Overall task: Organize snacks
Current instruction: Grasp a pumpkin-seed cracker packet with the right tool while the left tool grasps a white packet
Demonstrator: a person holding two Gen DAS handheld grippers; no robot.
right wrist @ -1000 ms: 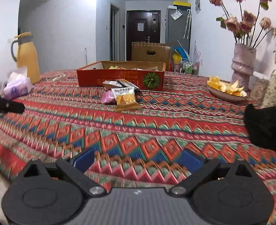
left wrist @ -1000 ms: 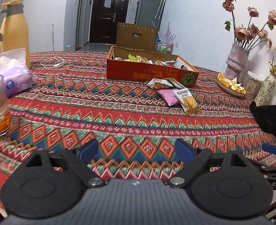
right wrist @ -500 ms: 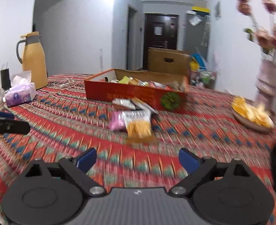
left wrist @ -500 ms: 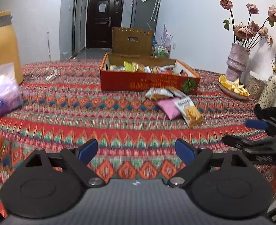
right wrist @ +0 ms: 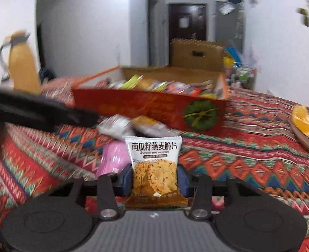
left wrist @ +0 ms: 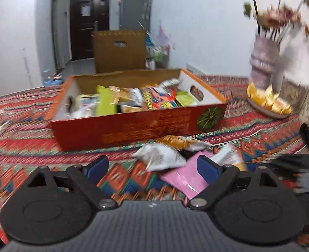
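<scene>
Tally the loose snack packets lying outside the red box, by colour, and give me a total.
White and orange oat-crisp packet, between the closing jaws of the right gripper: 1
Pink packet: 1
Silver-white packet: 1
Orange and white packet: 1
Total: 4

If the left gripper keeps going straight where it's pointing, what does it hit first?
Probably the white packet, which lies just ahead between the open fingers of the left gripper, with the pink packet beside it. Blur leaves the depth uncertain.
</scene>
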